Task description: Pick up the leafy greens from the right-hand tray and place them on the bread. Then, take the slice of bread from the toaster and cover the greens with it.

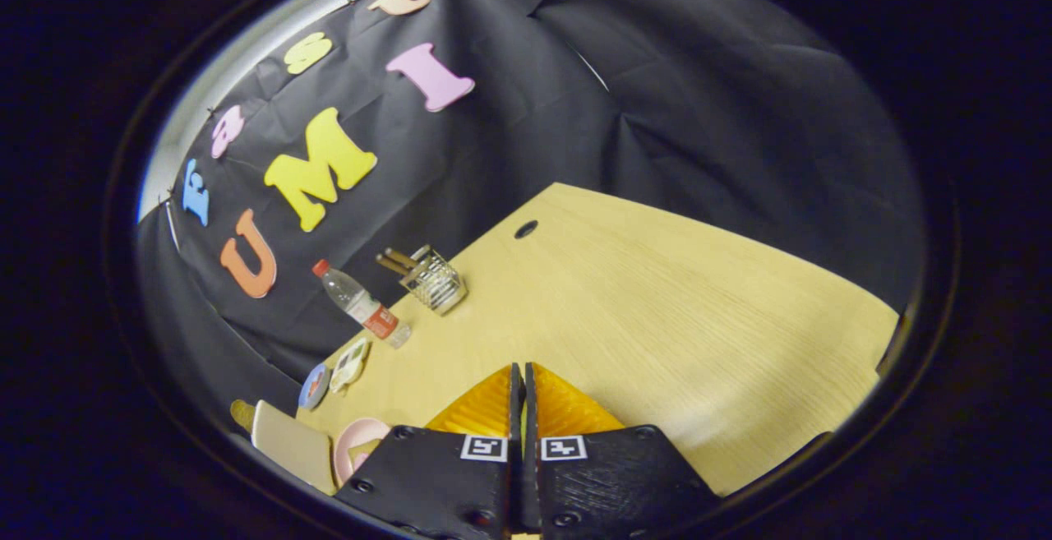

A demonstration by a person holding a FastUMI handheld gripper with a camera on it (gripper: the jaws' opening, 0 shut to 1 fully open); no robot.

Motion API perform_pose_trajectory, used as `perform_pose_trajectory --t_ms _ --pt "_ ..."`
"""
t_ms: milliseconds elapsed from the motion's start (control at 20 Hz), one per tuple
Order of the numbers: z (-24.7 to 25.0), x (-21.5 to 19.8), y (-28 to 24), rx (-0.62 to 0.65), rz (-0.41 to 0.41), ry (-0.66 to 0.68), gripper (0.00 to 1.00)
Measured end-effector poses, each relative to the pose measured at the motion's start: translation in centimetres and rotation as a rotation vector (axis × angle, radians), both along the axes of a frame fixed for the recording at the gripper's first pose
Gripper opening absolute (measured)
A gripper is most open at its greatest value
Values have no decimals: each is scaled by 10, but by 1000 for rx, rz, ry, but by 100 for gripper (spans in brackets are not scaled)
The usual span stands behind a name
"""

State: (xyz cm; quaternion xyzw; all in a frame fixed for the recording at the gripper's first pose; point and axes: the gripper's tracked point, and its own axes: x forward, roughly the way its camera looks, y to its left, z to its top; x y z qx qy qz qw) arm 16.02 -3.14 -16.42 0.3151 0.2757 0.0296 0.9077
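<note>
A pale wood-grain table (pixel 657 302) runs out beneath a wall of creased black cloth (pixel 699 113), with a round cable hole (pixel 526 229) set near its far edge. The gripper (pixel 523 376) hangs tilted above the bare middle of the tabletop, its two fingers pressed together with only a thin seam between them and nothing held. Well off to the fingers' left, along the cloth wall, the table's other things stand in a loose row: a wire mesh holder (pixel 436 281) with brown wooden handles (pixel 394 260) sticking out, a clear plastic bottle (pixel 362 303) with a red cap and red label just beside it, then two small dishes (pixel 335 374) holding items too small to tell. Nearest the gripper body on that side sits a pink plate (pixel 355 441), partly hidden by the gripper, and next to it a cream-coloured boxy appliance (pixel 289 445), likely the toaster, with a yellowish piece (pixel 242 414) at its far end. Whether either dish holds the leafy greens cannot be told.
</note>
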Motion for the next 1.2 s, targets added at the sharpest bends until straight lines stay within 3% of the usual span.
perform_pose_trajectory --t_ms 350,700,950,1200 --pt "76 -22 63 58 96 -130 0" --pt "129 -50 168 124 250 -209 0" --pt "124 -60 248 175 350 -208 0" --pt "99 -66 301 239 390 -167 0"
